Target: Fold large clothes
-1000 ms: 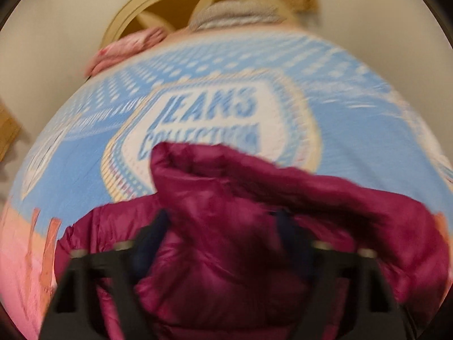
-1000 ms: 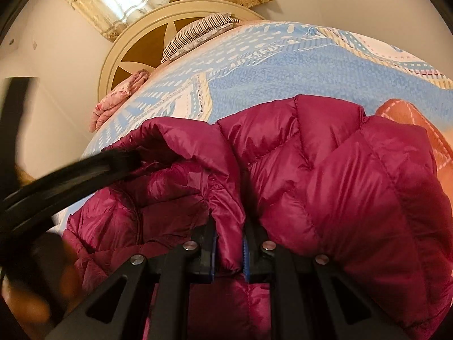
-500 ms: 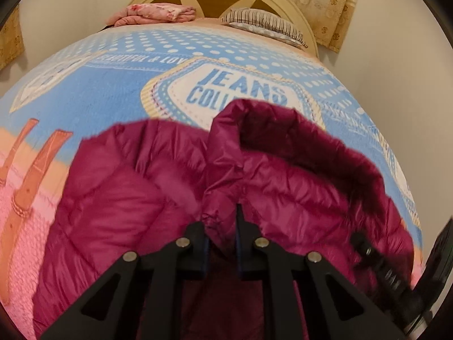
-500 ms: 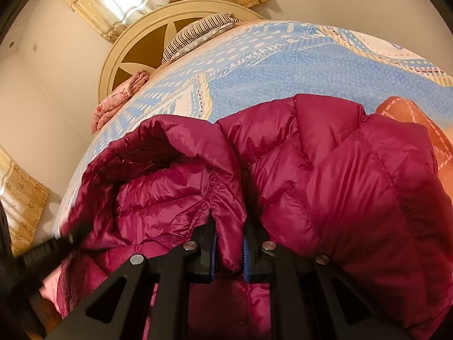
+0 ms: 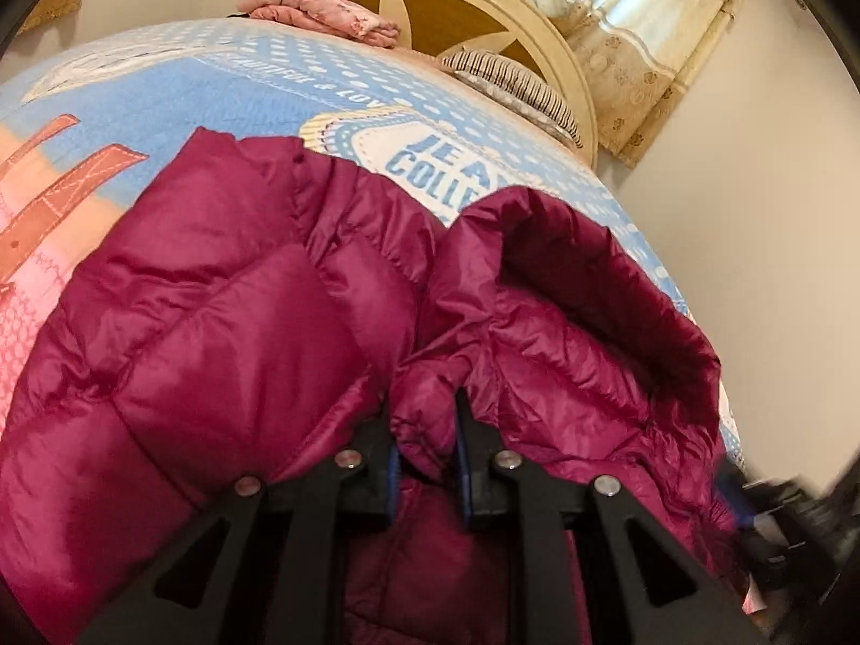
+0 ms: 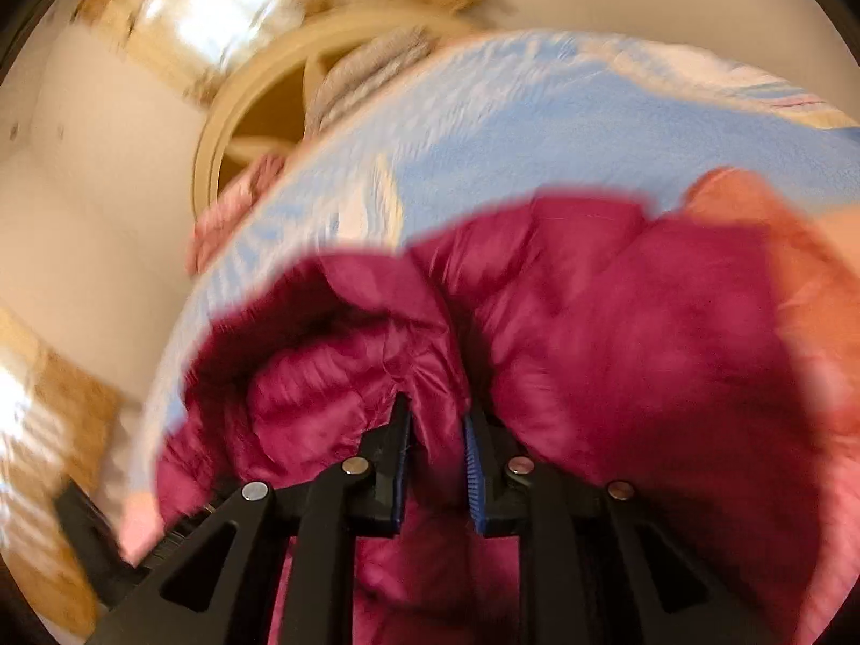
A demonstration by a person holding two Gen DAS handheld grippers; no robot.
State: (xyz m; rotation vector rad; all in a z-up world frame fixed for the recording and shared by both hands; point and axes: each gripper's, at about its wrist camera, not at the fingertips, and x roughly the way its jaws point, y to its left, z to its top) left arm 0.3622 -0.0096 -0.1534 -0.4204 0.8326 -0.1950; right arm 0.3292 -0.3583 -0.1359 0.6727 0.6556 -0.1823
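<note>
A magenta quilted puffer jacket (image 5: 226,355) lies bunched on the bed, its hood (image 5: 580,290) standing open at the right. My left gripper (image 5: 424,430) is shut on a fold of the jacket's edge beside the hood. In the blurred right wrist view the same jacket (image 6: 618,333) fills the lower half. My right gripper (image 6: 435,424) is shut on another fold of its edge next to the hood opening (image 6: 301,333). The other gripper's black body (image 5: 779,516) shows at the lower right of the left wrist view.
The jacket rests on a blue, pink and orange bedspread (image 5: 161,102) with a "JEANS COLLECTION" print. A striped pillow (image 5: 510,86) and folded pink cloth (image 5: 328,16) lie by the cream headboard (image 5: 484,5). A wall (image 5: 752,215) runs along the bed's right side.
The left gripper closed on the jacket's edge and has swung left. The right gripper keeps its grip and is now moving fast, blurring its view.
</note>
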